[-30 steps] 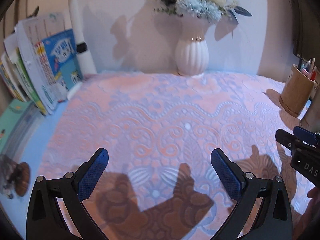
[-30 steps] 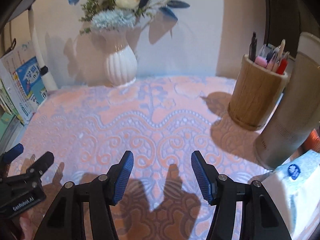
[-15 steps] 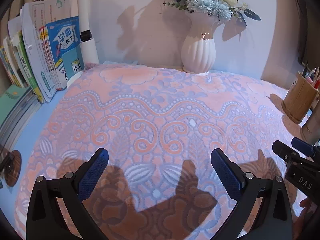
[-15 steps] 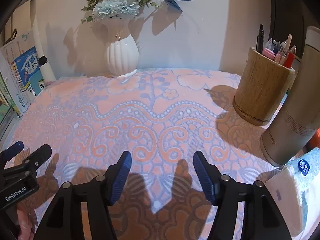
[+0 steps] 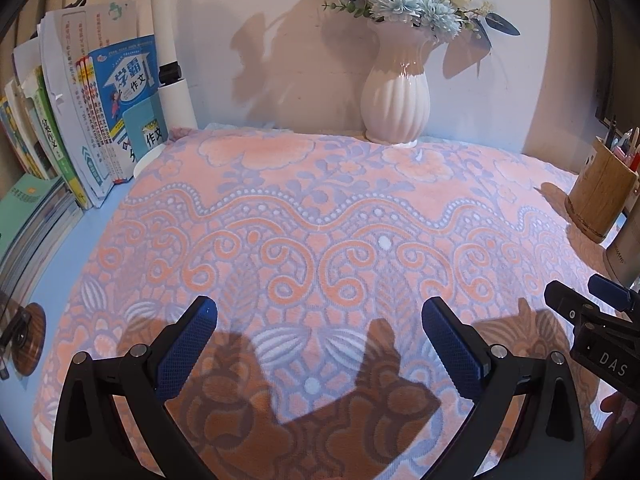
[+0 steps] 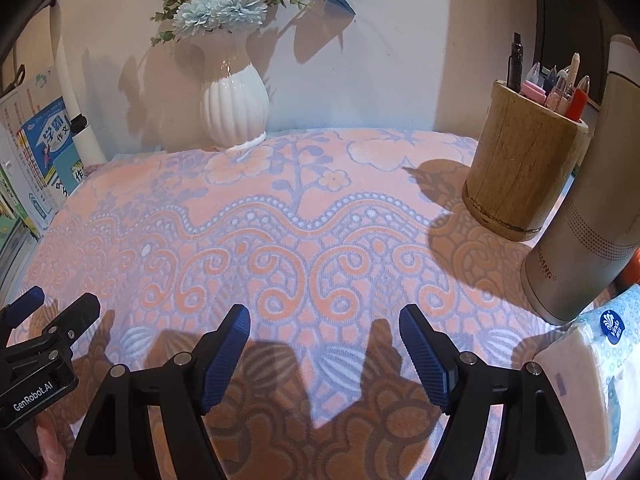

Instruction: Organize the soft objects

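Note:
A soft pink towel with a lilac and white floral pattern (image 5: 320, 216) lies spread flat over the desk; it also fills the right wrist view (image 6: 280, 224). My left gripper (image 5: 318, 316) is open and empty above the towel's near part. My right gripper (image 6: 324, 322) is open and empty above the same near part, to the right of the left one. The right gripper's tips show at the right edge of the left wrist view (image 5: 588, 300). The left gripper's tips show at the left edge of the right wrist view (image 6: 52, 300).
A white ribbed vase with flowers (image 5: 394, 100) stands at the towel's far edge. Books (image 5: 80, 128) and a white lamp post (image 5: 172, 80) stand at the left. A wooden pen holder (image 6: 520, 176), a beige flask (image 6: 588, 220) and a tissue pack (image 6: 592, 380) stand at the right.
Both grippers have drawn back and tilted up a little, so the vase, books and wall show more fully. Both stay open and empty.

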### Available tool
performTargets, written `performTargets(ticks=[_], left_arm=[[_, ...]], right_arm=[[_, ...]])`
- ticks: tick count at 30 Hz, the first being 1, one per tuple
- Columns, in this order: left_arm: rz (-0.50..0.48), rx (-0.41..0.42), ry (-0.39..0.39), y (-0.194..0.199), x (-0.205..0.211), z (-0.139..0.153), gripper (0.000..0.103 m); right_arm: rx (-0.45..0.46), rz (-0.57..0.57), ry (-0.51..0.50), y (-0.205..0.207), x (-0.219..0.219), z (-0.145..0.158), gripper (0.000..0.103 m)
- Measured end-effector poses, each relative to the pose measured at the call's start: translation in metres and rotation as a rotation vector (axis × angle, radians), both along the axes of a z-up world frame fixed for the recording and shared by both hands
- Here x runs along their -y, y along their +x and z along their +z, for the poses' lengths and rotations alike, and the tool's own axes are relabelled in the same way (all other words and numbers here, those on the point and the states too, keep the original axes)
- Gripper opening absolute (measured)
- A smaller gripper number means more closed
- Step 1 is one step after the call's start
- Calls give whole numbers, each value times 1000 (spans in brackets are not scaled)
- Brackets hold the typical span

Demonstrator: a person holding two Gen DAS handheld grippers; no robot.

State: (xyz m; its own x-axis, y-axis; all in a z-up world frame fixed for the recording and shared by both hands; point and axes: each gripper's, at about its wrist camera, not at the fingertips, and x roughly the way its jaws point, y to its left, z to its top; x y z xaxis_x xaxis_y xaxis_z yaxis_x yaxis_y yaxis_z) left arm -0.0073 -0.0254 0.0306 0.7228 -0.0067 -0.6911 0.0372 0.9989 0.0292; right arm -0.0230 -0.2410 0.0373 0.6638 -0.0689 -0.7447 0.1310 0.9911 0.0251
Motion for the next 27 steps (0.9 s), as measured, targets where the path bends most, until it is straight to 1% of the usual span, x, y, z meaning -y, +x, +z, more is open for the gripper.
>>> performTargets(ticks=[12, 27], left_arm=[[-6, 7, 16, -2, 2, 0, 102], [-8, 5, 19, -3, 3, 0, 102]], right_arm=[[-19, 7, -49, -1, -5, -1, 76], [-19, 3, -39, -2, -3, -1, 76]])
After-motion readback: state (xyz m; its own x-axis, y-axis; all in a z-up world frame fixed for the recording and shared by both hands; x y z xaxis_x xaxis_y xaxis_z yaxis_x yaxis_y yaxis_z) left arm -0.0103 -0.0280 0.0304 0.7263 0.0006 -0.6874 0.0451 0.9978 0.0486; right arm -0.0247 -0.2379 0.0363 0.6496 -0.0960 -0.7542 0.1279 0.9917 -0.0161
